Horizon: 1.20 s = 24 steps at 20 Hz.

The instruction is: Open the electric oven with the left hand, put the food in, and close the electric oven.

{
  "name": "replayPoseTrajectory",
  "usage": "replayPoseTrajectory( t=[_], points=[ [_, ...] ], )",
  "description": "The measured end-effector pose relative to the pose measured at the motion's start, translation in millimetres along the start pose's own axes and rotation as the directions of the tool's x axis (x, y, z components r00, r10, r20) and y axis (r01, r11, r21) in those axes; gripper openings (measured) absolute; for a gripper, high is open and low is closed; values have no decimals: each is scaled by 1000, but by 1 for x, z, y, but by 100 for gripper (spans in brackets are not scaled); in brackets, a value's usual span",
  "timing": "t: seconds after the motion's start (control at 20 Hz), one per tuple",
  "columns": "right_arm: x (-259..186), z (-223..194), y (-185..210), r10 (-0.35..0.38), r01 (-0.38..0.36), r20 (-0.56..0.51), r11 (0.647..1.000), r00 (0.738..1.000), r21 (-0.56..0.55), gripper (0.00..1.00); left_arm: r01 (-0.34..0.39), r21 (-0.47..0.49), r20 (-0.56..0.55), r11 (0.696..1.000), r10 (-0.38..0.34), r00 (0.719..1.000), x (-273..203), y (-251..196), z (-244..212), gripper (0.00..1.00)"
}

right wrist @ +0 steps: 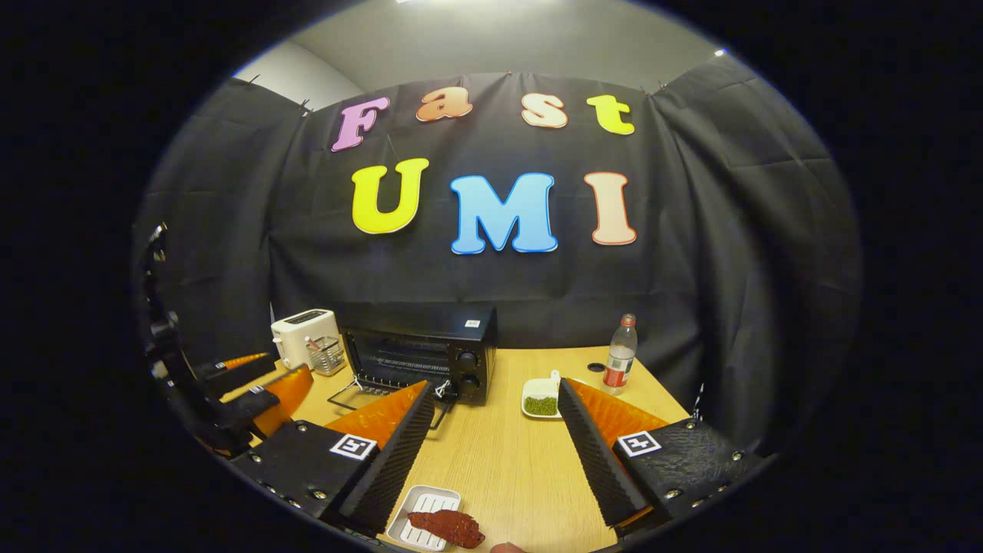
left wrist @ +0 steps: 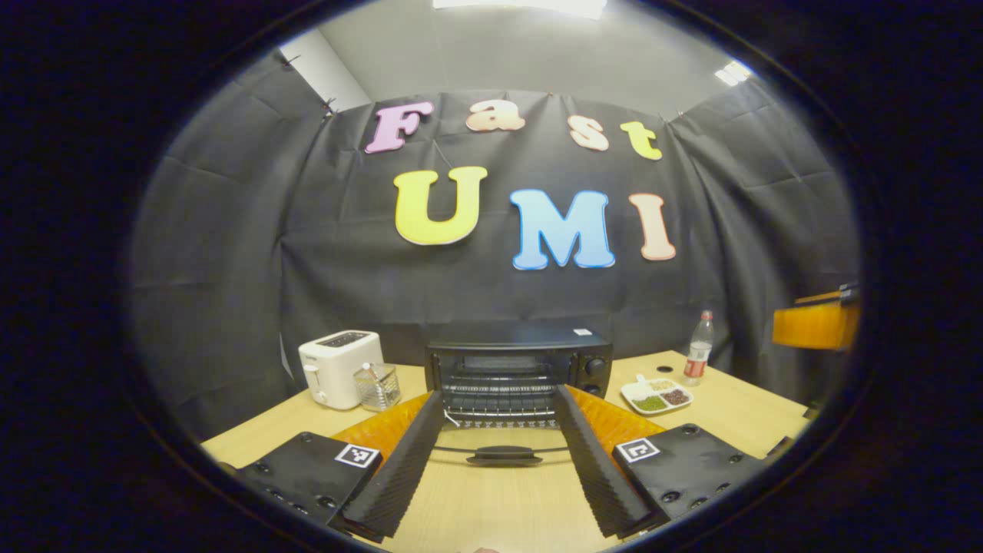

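On the tabletop (right wrist: pixel 507 468) I count, from left to right, one white toaster (left wrist: pixel 335 367), one glass holder (left wrist: pixel 377 385), one electric oven (left wrist: pixel 518 361), one divided dish (left wrist: pixel 657 395) and one bottle (left wrist: pixel 699 349). The oven door (left wrist: pixel 503 449) already lies down open, so I judge the first step is done. The left claw (left wrist: pixel 501 476) is open and empty before it. The food (right wrist: pixel 447 527), one dark red piece, waits on one small white tray (right wrist: pixel 418 516); the right claw (right wrist: pixel 491 453) above it is open too. Putting in and closing remain.
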State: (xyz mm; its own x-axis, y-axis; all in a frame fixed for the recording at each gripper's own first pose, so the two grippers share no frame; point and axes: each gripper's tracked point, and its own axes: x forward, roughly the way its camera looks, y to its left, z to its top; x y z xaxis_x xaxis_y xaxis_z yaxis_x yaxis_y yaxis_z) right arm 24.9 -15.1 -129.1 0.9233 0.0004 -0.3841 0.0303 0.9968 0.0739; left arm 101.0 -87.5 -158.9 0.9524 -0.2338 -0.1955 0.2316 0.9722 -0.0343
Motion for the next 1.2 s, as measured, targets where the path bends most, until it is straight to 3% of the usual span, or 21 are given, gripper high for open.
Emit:
replayPoseTrajectory(
  t=[0.05,0.2,0.5,0.75,0.85,1.1,1.15,1.2],
  points=[
    [0,-7,0,15,-15,-22,1000,1000,10,98,-8,-1,15,1000,8,1000,-10,0,11,96],
    [-2,-38,2,68,-62,-97,996,993,65,98,-23,-6,37,1000,23,999,-35,1,32,97],
    [-9,-106,6,166,-117,-262,974,951,193,99,-67,4,83,998,67,994,-78,7,69,100],
    [-18,-152,13,243,-122,-378,941,893,317,97,-98,2,106,995,98,990,-94,10,89,99],
    [-23,-163,19,283,-121,-406,918,869,379,87,-110,-5,121,994,110,986,-98,12,96,98],
    [-24,-198,26,340,-98,-492,886,802,452,87,-125,-3,138,992,124,983,-107,9,103,96],
    [-24,-202,25,338,-81,-502,882,796,465,78,-131,-1,141,991,130,982,-108,10,103,95],
    [-23,-206,22,340,-70,-511,877,790,475,78,-137,-1,142,991,136,980,-111,10,104,94]
  ],
)
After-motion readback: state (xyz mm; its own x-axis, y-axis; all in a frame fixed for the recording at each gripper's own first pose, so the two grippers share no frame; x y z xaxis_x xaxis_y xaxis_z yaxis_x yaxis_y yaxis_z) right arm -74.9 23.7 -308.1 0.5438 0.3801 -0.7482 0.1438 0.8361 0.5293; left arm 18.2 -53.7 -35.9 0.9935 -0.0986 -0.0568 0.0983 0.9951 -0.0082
